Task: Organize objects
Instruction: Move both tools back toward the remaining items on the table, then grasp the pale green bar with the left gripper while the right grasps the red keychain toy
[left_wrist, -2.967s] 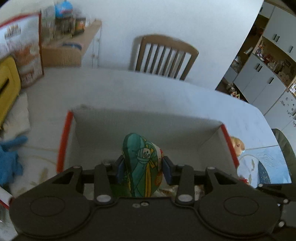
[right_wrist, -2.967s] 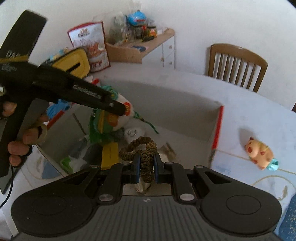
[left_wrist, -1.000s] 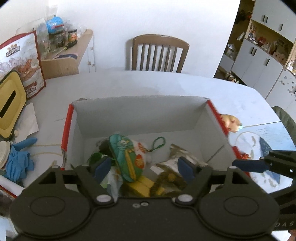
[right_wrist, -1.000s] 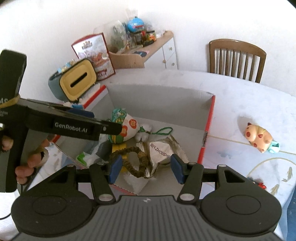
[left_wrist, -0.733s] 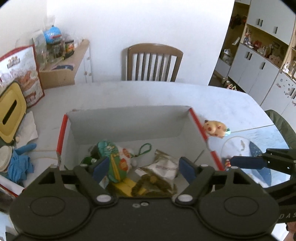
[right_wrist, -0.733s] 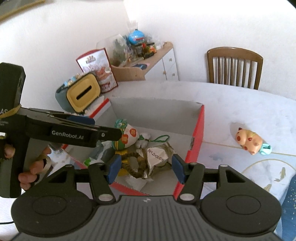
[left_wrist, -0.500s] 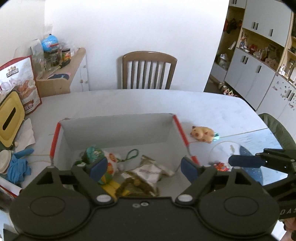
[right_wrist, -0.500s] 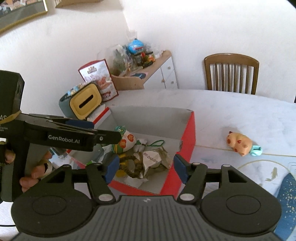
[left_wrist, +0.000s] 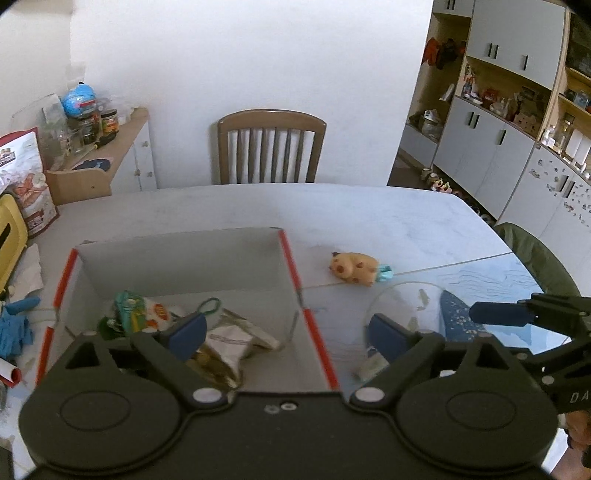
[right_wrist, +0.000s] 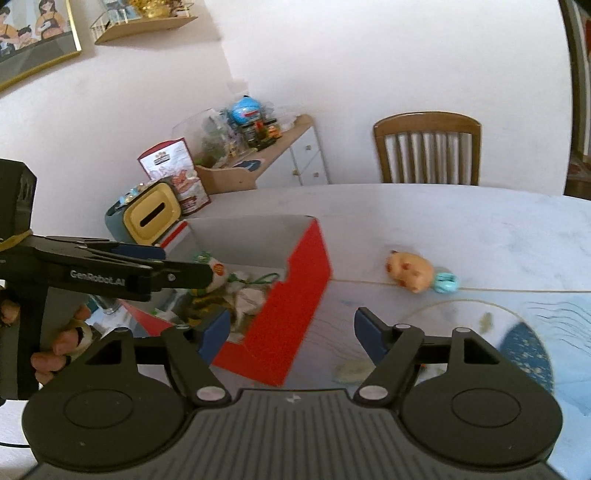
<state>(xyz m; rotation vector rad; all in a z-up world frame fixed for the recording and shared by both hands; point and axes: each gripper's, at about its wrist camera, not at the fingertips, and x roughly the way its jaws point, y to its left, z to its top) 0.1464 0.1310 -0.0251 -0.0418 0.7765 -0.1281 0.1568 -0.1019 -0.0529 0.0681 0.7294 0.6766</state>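
A red-edged cardboard box (left_wrist: 291, 258) (right_wrist: 306, 291) sits on the white table, holding a green patterned pouch (left_wrist: 129, 314), a crumpled foil wrapper (left_wrist: 236, 339) and other small items. An orange pig toy (left_wrist: 354, 267) (right_wrist: 410, 275) with a light blue end lies on the table to the right of the box. My left gripper (left_wrist: 288, 332) hovers open over the box's right edge, holding nothing. Right of the box, my right gripper (right_wrist: 290, 332) is open above the table, nothing between its fingers. It also shows at the right edge of the left wrist view (left_wrist: 498, 314).
A wooden chair (left_wrist: 269, 147) stands behind the table. At the left are a yellow-lidded container (right_wrist: 151, 218), a snack bag (right_wrist: 177, 173), blue gloves (left_wrist: 14, 328) and a sideboard (left_wrist: 107, 162) with jars. A blue patterned mat (left_wrist: 480, 295) covers the table's right. A small pale scrap (left_wrist: 373, 365) lies near the box.
Both grippers let go of their items into the box, opened, then lifted back and swung right, so the box has shifted left in both views and the pig toy is more central.
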